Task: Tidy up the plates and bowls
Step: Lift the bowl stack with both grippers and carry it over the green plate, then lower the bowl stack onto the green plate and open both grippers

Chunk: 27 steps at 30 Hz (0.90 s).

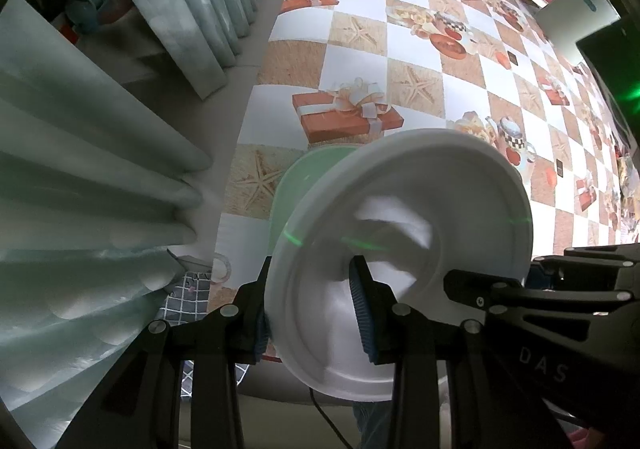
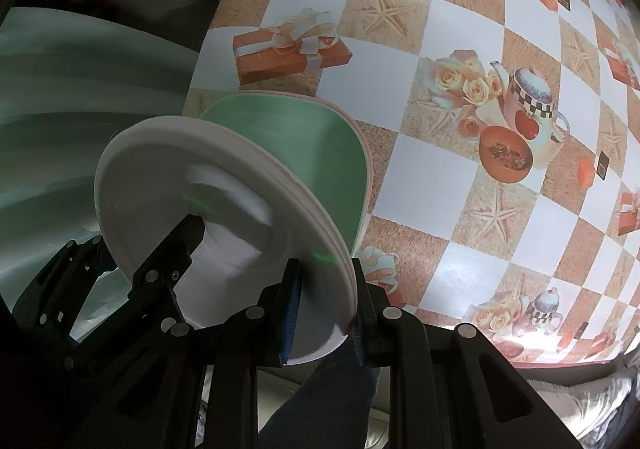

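Both tongs, the left gripper (image 1: 316, 309) and right gripper (image 2: 326, 313), pinch opposite rims of a white plate (image 1: 400, 249) held above a green plate (image 2: 320, 153) near the table's (image 1: 360, 49) corner; stacking looks unfinished.

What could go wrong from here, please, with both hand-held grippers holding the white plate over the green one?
1. The white plate is pinched only at its rim by the left hand-held gripper and right hand-held gripper, and sits tilted; uneven release could let it slip.
2. The green plate lies near the table edge; a hard landing might nudge it off.
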Tool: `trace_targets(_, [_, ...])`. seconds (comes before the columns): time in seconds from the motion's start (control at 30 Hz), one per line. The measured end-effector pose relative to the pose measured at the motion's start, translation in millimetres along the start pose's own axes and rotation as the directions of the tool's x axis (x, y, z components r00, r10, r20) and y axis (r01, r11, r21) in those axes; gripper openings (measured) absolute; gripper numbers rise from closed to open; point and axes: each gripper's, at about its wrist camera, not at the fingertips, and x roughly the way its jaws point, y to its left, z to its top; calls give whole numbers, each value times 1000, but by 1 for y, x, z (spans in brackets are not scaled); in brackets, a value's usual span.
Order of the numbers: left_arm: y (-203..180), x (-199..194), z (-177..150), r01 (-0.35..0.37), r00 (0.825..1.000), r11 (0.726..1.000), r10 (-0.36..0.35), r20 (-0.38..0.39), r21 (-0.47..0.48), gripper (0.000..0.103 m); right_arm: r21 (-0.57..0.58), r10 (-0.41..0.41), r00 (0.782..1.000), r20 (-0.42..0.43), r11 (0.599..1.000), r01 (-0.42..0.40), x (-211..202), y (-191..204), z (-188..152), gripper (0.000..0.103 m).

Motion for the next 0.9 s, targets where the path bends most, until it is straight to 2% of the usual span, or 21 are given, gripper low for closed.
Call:
trace_targets(0.67, [-2,17,7,-2,1000,1000,3,-31,15,37,8,0,1000,-21,1000,0,11,-4,2,25])
trace_targets(0.9, [-3,18,8,-12,1000,1000,12,1,13,41,-13,-8,1000,-3,1000,8,4,-1,3,25])
